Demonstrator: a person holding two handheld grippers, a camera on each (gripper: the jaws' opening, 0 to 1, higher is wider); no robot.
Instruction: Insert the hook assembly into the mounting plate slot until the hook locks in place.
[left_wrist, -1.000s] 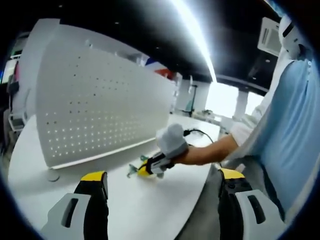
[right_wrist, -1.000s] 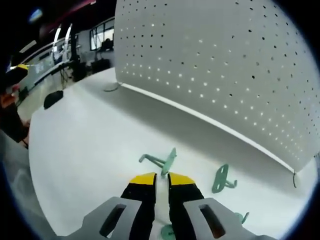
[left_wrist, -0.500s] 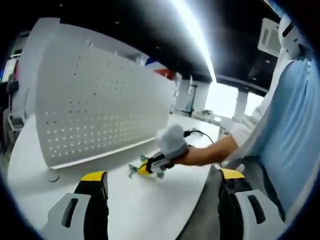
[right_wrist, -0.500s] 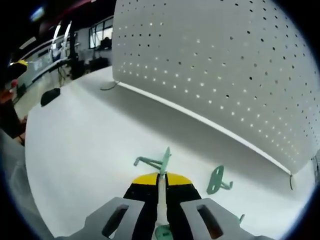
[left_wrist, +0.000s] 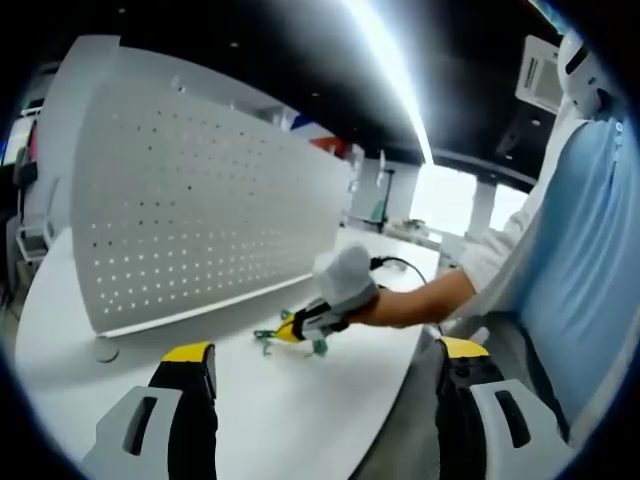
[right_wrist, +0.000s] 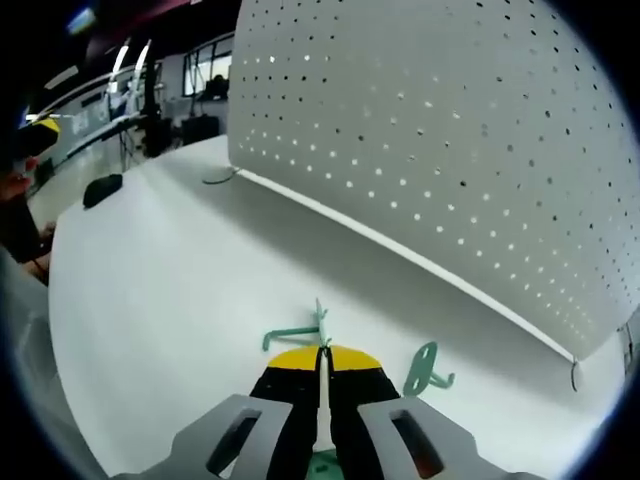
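Two green hooks are lying near each other on the white bench (right_wrist: 150, 330), in front of the pegboard (right_wrist: 450, 150). One hook (right_wrist: 300, 333) is sitting clamped between the yellow-tipped jaws of the right tool (right_wrist: 323, 352), its flat plate edge-on in the jaws and its bent arm sticking out to the left, just above the bench. The other hook (right_wrist: 426, 368) is resting loose on the bench just to the right, apart from the jaws — near the pegboard's lower edge but not touching it.

The pegboard is standing upright along the far side of the bench, white and dotted with rows of small holes, on round feet; no hook is hanging on it.

From the left gripper view, a person's white-gloved hand (left_wrist: 343, 282) is holding the right tool (left_wrist: 292, 329) low over the bench (left_wrist: 300, 420), with green hook parts (left_wrist: 266, 336) showing at its tip before the pegboard (left_wrist: 200, 220). The left tool (left_wrist: 325, 360) is hanging back at the near edge — its jaws standing wide apart, holding nothing.
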